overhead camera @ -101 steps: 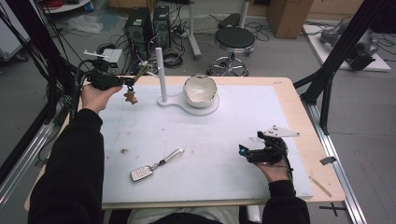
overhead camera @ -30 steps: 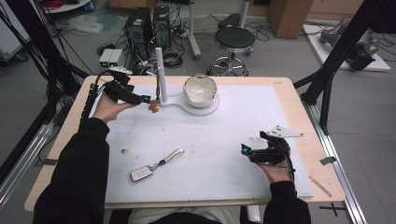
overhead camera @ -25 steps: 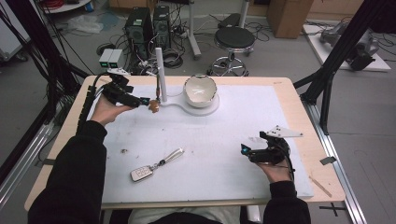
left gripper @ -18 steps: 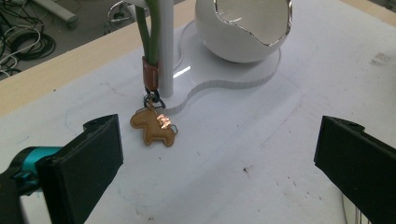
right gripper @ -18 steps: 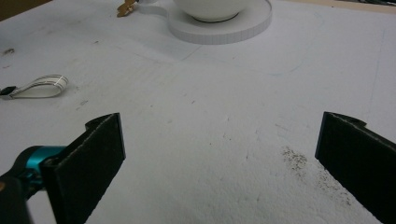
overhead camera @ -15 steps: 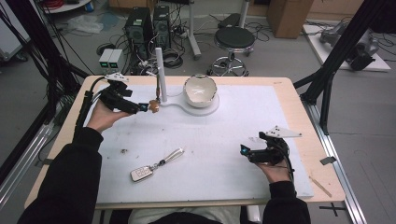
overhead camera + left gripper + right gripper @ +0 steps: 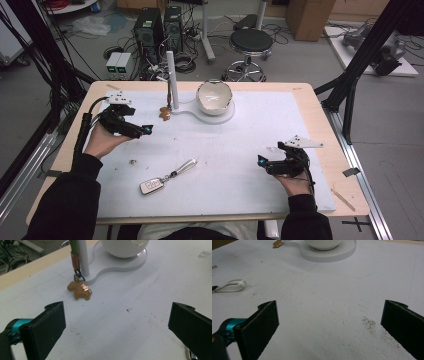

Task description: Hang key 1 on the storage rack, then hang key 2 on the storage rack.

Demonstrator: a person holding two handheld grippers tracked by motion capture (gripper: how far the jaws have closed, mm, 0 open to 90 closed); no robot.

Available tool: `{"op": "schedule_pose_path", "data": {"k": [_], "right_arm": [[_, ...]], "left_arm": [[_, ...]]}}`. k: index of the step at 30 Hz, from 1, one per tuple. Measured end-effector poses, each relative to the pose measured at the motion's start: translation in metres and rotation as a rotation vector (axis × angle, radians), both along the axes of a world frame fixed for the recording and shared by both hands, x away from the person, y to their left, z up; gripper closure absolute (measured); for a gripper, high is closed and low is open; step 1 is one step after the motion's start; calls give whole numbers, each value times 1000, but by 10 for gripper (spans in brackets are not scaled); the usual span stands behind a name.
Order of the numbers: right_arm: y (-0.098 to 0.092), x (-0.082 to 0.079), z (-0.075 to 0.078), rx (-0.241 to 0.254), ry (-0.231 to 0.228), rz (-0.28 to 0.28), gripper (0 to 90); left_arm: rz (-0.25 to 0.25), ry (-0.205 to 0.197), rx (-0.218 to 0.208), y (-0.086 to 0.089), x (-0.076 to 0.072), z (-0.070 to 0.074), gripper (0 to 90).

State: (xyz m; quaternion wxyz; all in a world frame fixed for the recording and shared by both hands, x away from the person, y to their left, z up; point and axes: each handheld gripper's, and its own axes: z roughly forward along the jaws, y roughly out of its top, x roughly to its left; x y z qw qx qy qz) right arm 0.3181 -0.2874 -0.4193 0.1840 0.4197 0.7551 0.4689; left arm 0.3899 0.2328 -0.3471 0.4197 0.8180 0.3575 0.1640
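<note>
- One small brown horse-shaped charm [image 7: 79, 290] hangs by a short chain and a tan strap from the white post [image 7: 172, 80]; it lies flat on the white mat just at the foot of the post, touching the edge of the white stand base [image 7: 120, 265].
- From my high view, the charm [image 7: 164, 113] sits at about 11 o'clock on the counter [image 7: 320, 107], just left of the post.
- I see the left gripper [image 7: 145, 131] at about 9 o'clock, near the charm but apart from it, its tips aimed toward the post.
- In the left gripper view, its jaws stand wide apart with nothing between them; bare mat shows in the gap and the charm lies ahead at roughly 11 o'clock.
- A white bowl [image 7: 214, 97] rests on the round end of the stand base, just right of the post at 12 o'clock.
- A car key fob [image 7: 151, 186] with a pale strap loop [image 7: 184, 166] lies at about 7 o'clock, well apart from the charm.
- The right gripper [image 7: 262, 162] rests at about 4 o'clock, held low over the mat, well apart from everything else.
- In the right gripper view, I see its jaws spread wide and empty, with a patch of dark specks [image 7: 372, 325] on the mat near the right-hand jaw.
</note>
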Motion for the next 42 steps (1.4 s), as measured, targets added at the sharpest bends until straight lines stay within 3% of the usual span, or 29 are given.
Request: {"op": "schedule_pose_path", "data": {"k": [5,9,11,18,21,26,33,36,42], "right_arm": [[1,0,0,-2,1,2,4],[1,-1,-1,-4,1,0,5],[0,-1,-1,-3,-1,-1,5],[-2,-2,-1,-1,-1,-5,4],[-2,-2,-1,2,0,-8,5],[-1,-1,-1,-2,1,-5,4],[0,-1,-1,-6,2,-6,4],[0,-1,-1,-9,1,-5,4],[0,-2,-1,-11,0,-3,5]], "left_arm": [[-15,11,2,2,-9,-9,17],[-45,38,67,-3,-14,-12,17],[-57,24,66,-6,-19,-14,17],[-44,38,43,-4,-29,-28,17],[-39,21,37,-3,-34,-31,17],[-70,14,47,-11,-44,-35,17],[-120,42,52,-23,-53,-45,17],[-132,71,42,-27,-56,-50,17],[-151,97,68,-36,-59,-56,17]]}}
